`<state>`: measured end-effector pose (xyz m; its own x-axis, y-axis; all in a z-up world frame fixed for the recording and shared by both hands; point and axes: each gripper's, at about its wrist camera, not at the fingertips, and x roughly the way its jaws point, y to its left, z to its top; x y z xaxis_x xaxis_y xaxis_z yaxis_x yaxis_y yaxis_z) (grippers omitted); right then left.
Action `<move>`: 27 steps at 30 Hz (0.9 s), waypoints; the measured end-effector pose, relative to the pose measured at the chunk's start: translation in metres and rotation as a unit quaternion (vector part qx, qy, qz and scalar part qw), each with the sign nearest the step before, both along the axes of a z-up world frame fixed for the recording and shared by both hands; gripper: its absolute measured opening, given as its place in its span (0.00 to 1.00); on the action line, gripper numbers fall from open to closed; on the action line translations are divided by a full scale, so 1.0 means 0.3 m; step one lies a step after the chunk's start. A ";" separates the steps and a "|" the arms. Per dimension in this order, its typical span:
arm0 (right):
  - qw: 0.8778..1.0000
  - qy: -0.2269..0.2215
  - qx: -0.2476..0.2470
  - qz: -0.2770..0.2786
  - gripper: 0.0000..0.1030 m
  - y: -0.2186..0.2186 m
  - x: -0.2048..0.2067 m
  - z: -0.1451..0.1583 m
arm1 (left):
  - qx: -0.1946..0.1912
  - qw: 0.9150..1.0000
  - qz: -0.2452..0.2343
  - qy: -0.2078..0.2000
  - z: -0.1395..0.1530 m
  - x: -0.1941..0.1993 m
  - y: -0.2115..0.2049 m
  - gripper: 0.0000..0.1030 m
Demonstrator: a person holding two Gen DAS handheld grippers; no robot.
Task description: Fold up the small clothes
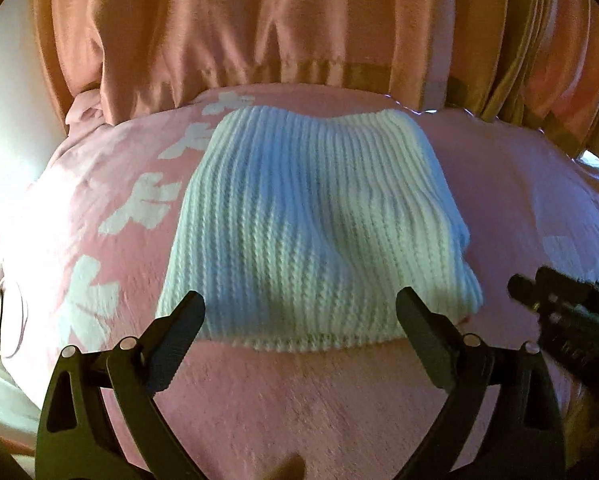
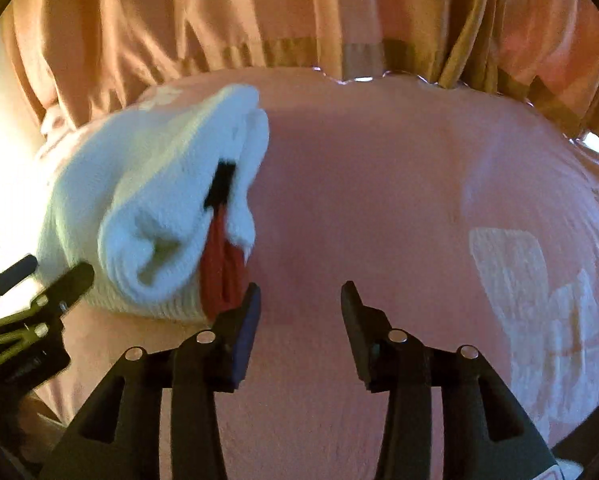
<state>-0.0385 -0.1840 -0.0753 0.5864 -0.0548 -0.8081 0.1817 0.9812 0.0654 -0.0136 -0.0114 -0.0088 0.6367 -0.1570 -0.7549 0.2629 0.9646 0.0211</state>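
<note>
Since both grippers are hanging clear of the cloth, this is reading as the close of one fold rather than its middle;

Knit: the white ribbed knit (image 1: 315, 216) is lying doubled over on the pink blanket (image 1: 299, 408), its near hem facing the left wrist camera; from the right wrist view it is sitting to the left, with layered edges showing at its near end, a black label and a strip of red lining peeking out of the opening.

Left gripper: the left gripper (image 1: 299, 312) is standing wide and empty, its tips hovering over the near hem; whether the pads are brushing the wool I cannot tell, but nothing is being pinched.

Right gripper: the right gripper (image 2: 299, 300) is standing partly parted and empty, over bare blanket just beside the knit's right edge; its left finger (image 2: 247, 320) is sitting close to the red lining without clamping it.

Done: one fold is looking finished, judging by the stacked layers.

Left: the bundle is looking loose and puffy at the open end; a second fold or a pat flat is probably remaining; no other clothes are showing, so how many are waiting I cannot say.

Backdrop: the orange curtain (image 1: 259, 32) is hanging behind the blanket.
</note>
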 end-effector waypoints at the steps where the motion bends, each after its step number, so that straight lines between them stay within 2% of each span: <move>1: 1.000 0.002 -0.002 0.000 0.43 0.009 -0.001 -0.016 | 0.000 1.000 0.000 -0.001 -0.003 -0.005 -0.001 0.91; 5: 1.000 0.005 -0.004 0.006 0.44 0.043 -0.012 -0.046 | 0.008 1.000 -0.002 -0.015 -0.006 -0.014 -0.011 0.91; 10: 1.000 -0.008 -0.019 0.006 0.50 0.059 -0.028 -0.043 | 0.015 1.000 0.000 -0.021 -0.023 -0.019 -0.016 0.91; 20: 1.000 -0.008 -0.023 0.002 0.50 0.064 -0.027 -0.047 | 0.022 0.999 0.001 -0.038 -0.023 -0.043 -0.007 0.91; 27: 1.000 -0.009 -0.029 0.004 0.51 0.088 -0.033 -0.051 | 0.024 0.999 0.006 -0.036 -0.032 -0.047 0.002 0.91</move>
